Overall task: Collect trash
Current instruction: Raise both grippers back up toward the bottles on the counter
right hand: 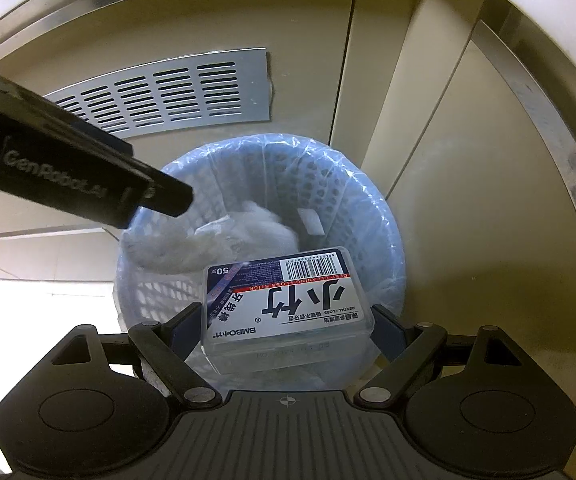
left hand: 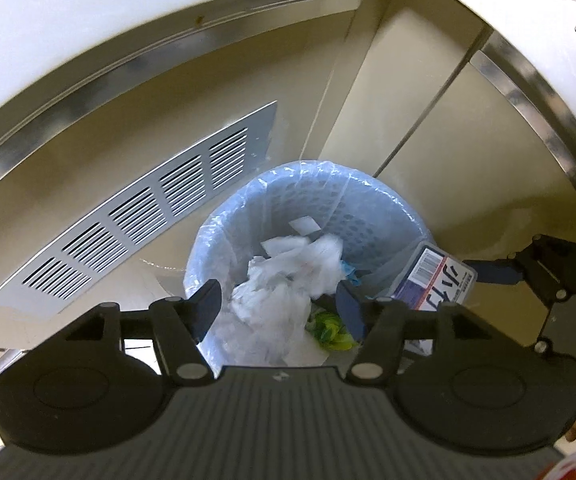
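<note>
A light blue perforated bin [left hand: 368, 188] with a clear liner stands on the floor in a corner. It holds crumpled white tissue [left hand: 283, 280] and a green-yellow wrapper [left hand: 330, 330]. My left gripper [left hand: 277, 306] hangs over the bin, open, with the tissue below its fingers and not pressed by the pads. My right gripper [right hand: 288, 326] is shut on a clear dental floss box [right hand: 288, 300] with a barcode label, held above the near side of the bin [right hand: 368, 200]. In the left wrist view the box [left hand: 436, 280] shows at the bin's right rim. The left gripper's body [right hand: 67, 168] crosses the right wrist view.
A metal vent grille [left hand: 127, 216] is set in the beige panel left of the bin. More beige panels [left hand: 428, 120] stand behind and to the right. A steel trim strip [left hand: 536, 100] and a white counter edge [left hand: 87, 20] run overhead.
</note>
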